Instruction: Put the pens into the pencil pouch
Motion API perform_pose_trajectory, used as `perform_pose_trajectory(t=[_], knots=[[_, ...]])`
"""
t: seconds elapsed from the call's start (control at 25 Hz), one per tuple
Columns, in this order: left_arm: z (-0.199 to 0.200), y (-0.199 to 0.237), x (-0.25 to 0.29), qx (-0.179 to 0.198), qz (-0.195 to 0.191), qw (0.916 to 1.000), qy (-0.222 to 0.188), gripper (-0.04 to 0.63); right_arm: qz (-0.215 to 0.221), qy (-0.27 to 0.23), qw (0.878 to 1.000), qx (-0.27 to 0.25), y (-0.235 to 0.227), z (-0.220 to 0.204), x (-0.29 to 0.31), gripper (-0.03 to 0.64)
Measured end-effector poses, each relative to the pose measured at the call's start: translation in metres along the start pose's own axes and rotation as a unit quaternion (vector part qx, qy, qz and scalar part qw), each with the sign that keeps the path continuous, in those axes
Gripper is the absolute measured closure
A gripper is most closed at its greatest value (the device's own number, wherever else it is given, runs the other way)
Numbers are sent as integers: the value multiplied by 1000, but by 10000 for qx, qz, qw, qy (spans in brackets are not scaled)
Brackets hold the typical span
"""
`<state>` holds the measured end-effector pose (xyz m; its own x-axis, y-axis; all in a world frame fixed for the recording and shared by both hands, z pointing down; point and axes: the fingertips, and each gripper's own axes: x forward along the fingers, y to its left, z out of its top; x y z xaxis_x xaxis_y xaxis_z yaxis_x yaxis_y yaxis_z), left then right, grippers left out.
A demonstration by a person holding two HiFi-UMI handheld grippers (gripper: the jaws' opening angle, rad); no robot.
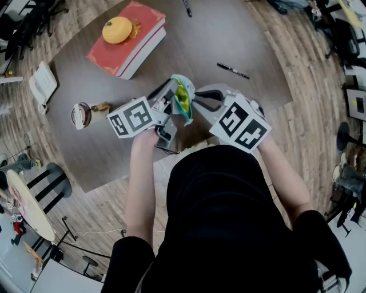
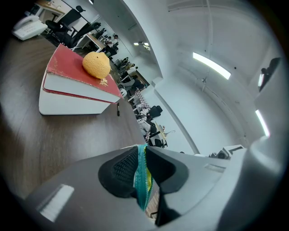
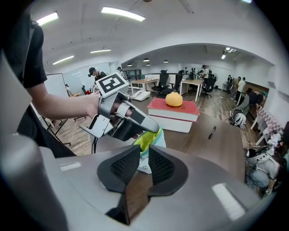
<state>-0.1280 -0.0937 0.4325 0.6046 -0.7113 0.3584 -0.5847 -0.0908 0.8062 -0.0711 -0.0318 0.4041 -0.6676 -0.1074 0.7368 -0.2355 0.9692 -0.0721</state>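
Head view: 2 forearms reach forward, left tongs (image 1: 173, 94) and right tongs (image 1: 198, 98) pinching the pencil pouch (image 1: 184, 104).

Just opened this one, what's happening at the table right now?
A person holds a gripper in each hand, and both grip the pencil pouch just above the dark table. The left gripper is clamped on the pouch's teal edge; the right gripper pinches another edge, probably to spread the mouth. One pen lies on the table to the right, another pen at the far edge, neither picked up.
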Motion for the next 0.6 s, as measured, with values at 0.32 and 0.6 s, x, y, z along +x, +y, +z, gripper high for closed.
perform_pose_trajectory(t=[0.32, 0.6], knots=[[2, 0, 2, -11, 9, 10000, 26, 543, -224, 75, 9987, 453, -24, -27, -11, 569], [1, -2, 8, 216, 70, 9996, 160, 543, -519, 202, 9948, 850, -44, -60, -16, 569]])
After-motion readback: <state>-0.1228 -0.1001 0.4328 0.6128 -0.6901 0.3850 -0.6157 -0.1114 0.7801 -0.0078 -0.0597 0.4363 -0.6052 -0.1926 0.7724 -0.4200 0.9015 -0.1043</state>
